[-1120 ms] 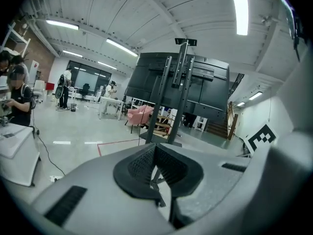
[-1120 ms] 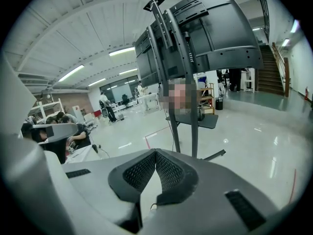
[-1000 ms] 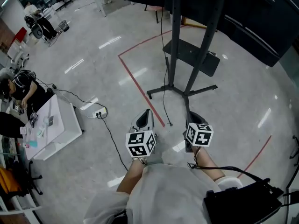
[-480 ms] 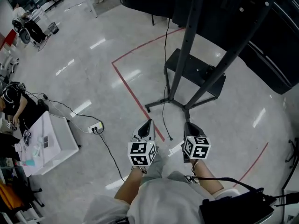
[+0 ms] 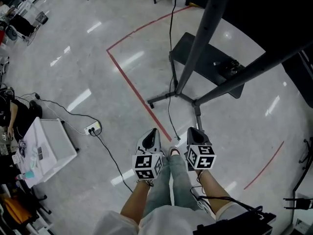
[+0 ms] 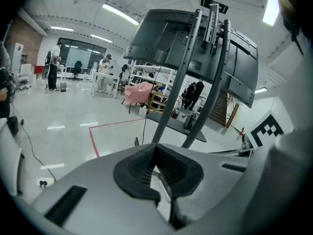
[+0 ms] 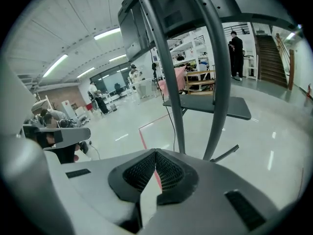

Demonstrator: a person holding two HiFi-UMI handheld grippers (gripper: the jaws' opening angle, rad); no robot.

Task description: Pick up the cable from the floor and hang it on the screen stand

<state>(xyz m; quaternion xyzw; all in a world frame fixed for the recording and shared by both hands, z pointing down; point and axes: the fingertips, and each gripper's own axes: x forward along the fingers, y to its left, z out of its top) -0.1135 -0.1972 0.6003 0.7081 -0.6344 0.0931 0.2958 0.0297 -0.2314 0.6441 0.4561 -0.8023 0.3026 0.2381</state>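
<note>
Thin black cable (image 5: 169,114) looks light, limp: pinch near its floor end; left claw (image 5: 152,132), right claw (image 5: 192,131) pressed together, empty

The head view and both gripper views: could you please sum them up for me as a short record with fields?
cable: thin, black, hanging down beside the stand, its end on the floor
screen stand: black poles and base, just ahead of both grippers
left hand-held gripper: jaws together, nothing between them
right hand-held gripper: jaws together, nothing between them
task stage: cable not yet picked up
</note>
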